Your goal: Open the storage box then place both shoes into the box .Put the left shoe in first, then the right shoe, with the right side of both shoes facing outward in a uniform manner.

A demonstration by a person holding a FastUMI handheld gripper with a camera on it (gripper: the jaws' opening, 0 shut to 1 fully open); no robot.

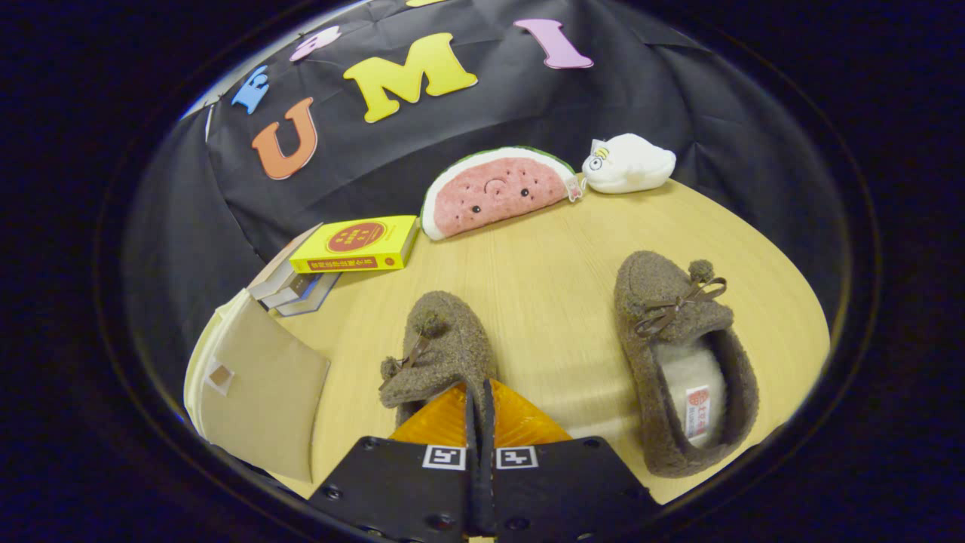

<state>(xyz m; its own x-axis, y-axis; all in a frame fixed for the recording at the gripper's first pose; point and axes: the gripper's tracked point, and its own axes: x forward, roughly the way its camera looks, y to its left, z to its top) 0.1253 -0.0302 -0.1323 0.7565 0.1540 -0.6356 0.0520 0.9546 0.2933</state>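
watermelon plush [494,191], white plush toy [629,163], books [332,260] (stacked)

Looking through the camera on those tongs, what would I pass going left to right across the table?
Tan box flap → stack of books → brown slipper pinched in the closed tongs → watermelon plush → white plush toy → second brown slipper.

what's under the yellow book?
The yellow book lies on a stack of other books; their edges stick out beneath it, the rest covered. Gripper jaws are closed at the nearer shoe.
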